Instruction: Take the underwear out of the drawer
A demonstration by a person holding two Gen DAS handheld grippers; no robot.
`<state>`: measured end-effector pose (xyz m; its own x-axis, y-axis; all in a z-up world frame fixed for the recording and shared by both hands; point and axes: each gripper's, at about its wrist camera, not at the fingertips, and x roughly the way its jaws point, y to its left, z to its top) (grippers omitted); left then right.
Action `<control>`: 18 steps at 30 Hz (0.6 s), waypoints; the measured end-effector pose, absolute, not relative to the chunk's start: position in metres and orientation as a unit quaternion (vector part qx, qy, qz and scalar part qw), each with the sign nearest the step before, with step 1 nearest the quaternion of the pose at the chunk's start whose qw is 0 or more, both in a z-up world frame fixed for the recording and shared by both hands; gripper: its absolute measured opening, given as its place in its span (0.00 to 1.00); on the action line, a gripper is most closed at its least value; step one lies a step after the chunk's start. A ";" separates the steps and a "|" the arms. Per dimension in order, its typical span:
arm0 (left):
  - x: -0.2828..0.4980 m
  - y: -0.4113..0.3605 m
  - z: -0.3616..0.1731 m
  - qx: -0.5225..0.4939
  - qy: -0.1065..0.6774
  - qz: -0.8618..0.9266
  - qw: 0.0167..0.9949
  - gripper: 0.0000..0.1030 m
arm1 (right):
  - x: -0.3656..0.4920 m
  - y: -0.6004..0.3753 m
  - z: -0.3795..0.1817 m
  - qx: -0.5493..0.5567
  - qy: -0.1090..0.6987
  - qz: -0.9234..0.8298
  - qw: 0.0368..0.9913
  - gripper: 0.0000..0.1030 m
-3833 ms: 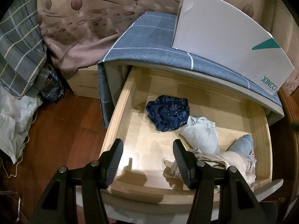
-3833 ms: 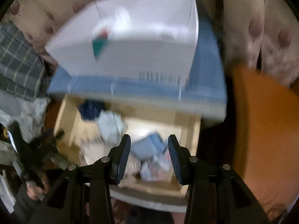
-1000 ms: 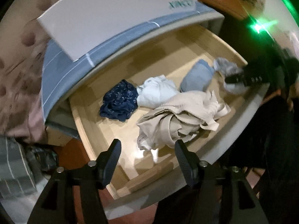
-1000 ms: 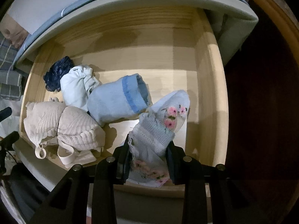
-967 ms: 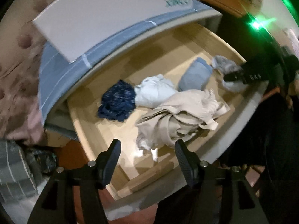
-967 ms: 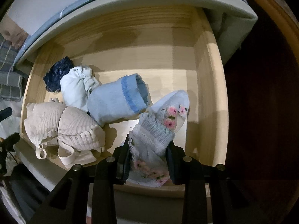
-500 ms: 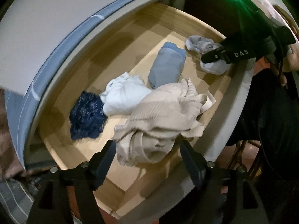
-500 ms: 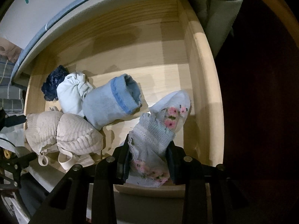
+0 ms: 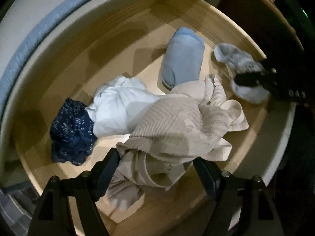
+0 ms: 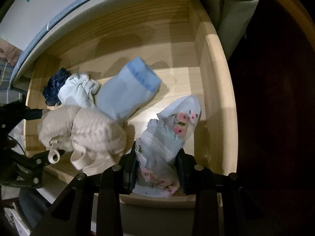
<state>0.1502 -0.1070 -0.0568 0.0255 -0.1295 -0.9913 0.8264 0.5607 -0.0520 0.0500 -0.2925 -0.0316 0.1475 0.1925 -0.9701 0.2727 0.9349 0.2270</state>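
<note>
Open wooden drawer (image 10: 214, 82), dim room. Right gripper (image 10: 156, 169) fingers clenched on floral underwear (image 10: 169, 135) at near right; lift straight up to clear the front rim. Left gripper (image 9: 157, 169) fingers spread, straddling beige bra (image 9: 177, 125), not gripping. Drawer also holds light-blue roll (image 10: 126, 92), white bundle (image 9: 118, 108), navy lace piece (image 9: 70, 129).

The back half of the open pale wooden drawer (image 10: 214, 63) is left bare, giving clear passage from above. The front is crowded: a crumpled beige ribbed garment (image 9: 177, 122), a white bundle (image 9: 118, 108), a dark navy lace piece (image 9: 70, 129) and a rolled light-blue cloth (image 10: 126, 92) lie touching one another there.
</note>
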 end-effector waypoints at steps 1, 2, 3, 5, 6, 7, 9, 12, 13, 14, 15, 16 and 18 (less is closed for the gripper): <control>0.149 -0.107 -0.058 0.291 0.589 -0.359 0.663 0.76 | 0.050 -0.293 -0.032 0.180 0.652 -0.026 0.736 0.31; 0.147 -0.107 -0.058 0.290 0.584 -0.358 0.668 0.76 | 0.050 -0.293 -0.032 0.181 0.652 -0.026 0.736 0.31; 0.145 -0.107 -0.058 0.290 0.581 -0.357 0.672 0.76 | 0.049 -0.294 -0.032 0.182 0.651 -0.026 0.736 0.31; 0.143 -0.107 -0.057 0.285 0.576 -0.355 0.679 0.67 | 0.049 -0.294 -0.033 0.185 0.650 -0.023 0.736 0.31; 0.142 -0.107 -0.057 0.282 0.576 -0.353 0.681 0.61 | 0.048 -0.294 -0.033 0.186 0.650 -0.023 0.736 0.31; 0.140 -0.105 -0.057 0.281 0.578 -0.351 0.682 0.46 | 0.048 -0.295 -0.033 0.187 0.650 -0.023 0.736 0.31; 0.138 -0.101 -0.054 0.266 0.577 -0.348 0.690 0.37 | 0.048 -0.296 -0.032 0.188 0.649 -0.022 0.737 0.31; 0.137 -0.097 -0.047 0.244 0.576 -0.347 0.699 0.28 | 0.047 -0.297 -0.031 0.189 0.648 -0.022 0.738 0.31; 0.137 -0.095 -0.045 0.236 0.576 -0.345 0.703 0.27 | 0.047 -0.297 -0.031 0.190 0.646 -0.021 0.739 0.31; 0.136 -0.094 -0.043 0.234 0.575 -0.343 0.705 0.26 | 0.046 -0.298 -0.030 0.191 0.646 -0.021 0.739 0.31; 0.135 -0.093 -0.041 0.233 0.572 -0.340 0.709 0.23 | 0.046 -0.299 -0.030 0.191 0.645 -0.022 0.739 0.31; 0.133 -0.092 -0.039 0.231 0.571 -0.338 0.712 0.20 | 0.046 -0.299 -0.029 0.192 0.645 -0.022 0.740 0.31; 0.133 -0.087 -0.030 0.221 0.568 -0.336 0.718 0.17 | 0.045 -0.300 -0.028 0.193 0.643 -0.022 0.741 0.31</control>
<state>0.1327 -0.0874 -0.0300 0.1300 -0.2317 -0.9641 0.7339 0.6762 -0.0635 0.0451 -0.2996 -0.0279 0.1724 0.2145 -0.9614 0.2809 0.9248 0.2567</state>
